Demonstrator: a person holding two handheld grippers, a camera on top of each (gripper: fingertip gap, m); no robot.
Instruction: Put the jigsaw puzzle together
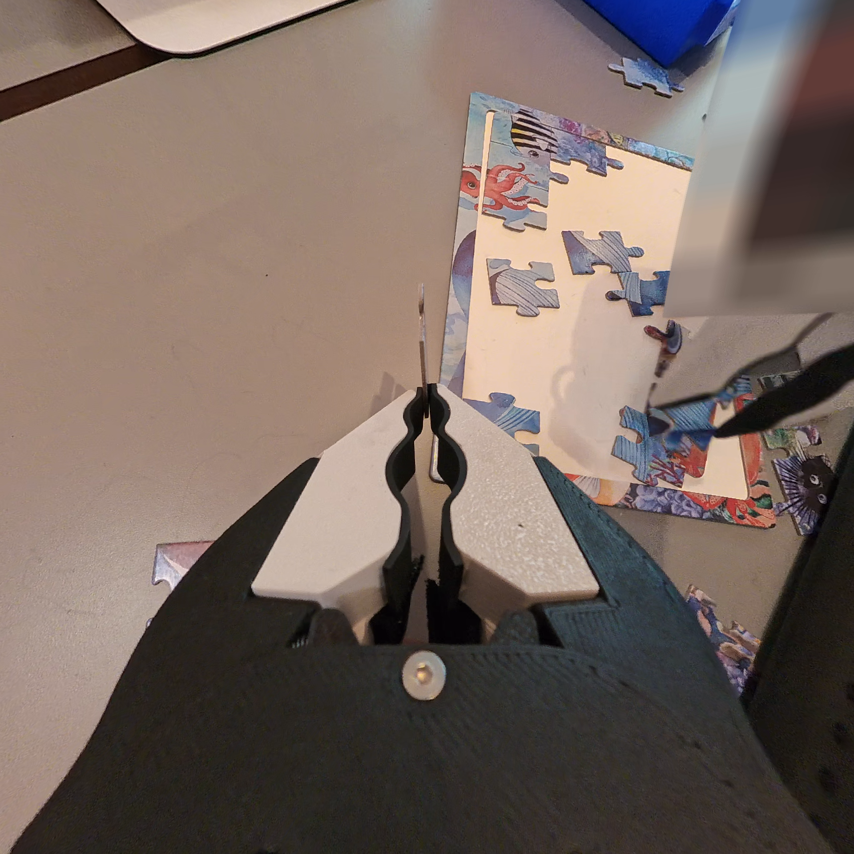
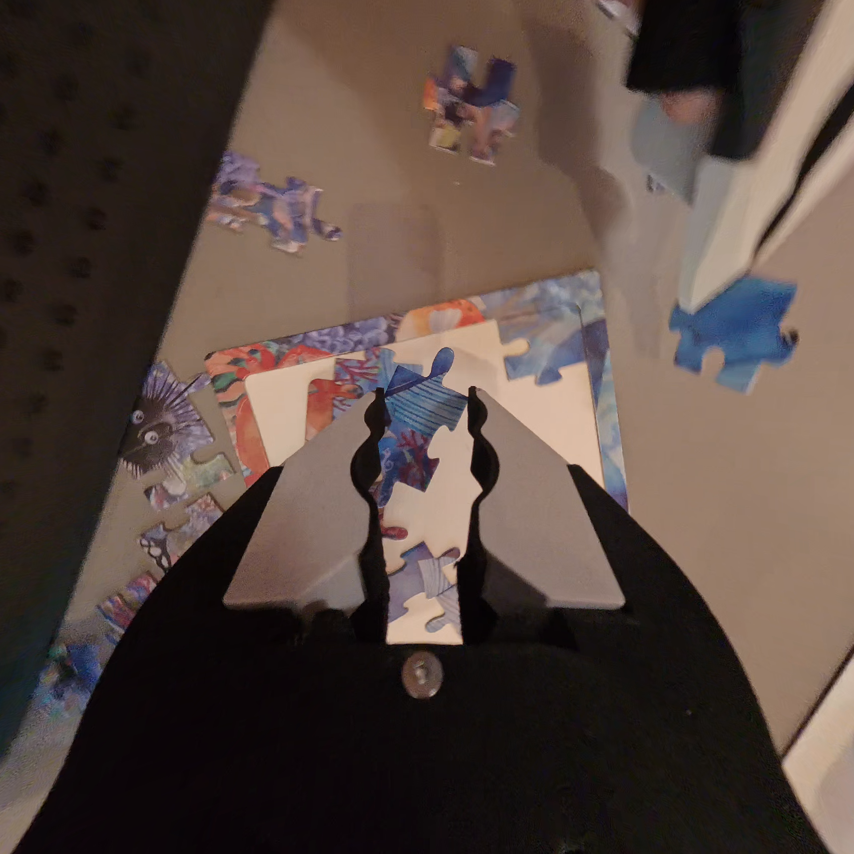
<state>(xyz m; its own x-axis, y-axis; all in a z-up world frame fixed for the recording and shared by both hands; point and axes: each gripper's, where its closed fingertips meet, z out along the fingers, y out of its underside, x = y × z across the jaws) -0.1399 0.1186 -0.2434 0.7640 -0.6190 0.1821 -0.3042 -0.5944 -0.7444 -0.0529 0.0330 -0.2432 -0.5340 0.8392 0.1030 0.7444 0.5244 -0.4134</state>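
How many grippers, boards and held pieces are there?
Grippers: 2
Board: 1
Held pieces: 2
Total: 5

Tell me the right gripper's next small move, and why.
Probably ease the right gripper down and level the striped piece onto the tray. Its fingers clasp that piece tilted above the white tray floor, just over the coral piece lying there, which it seems to adjoin. The left gripper holds a blue piece off to the side.
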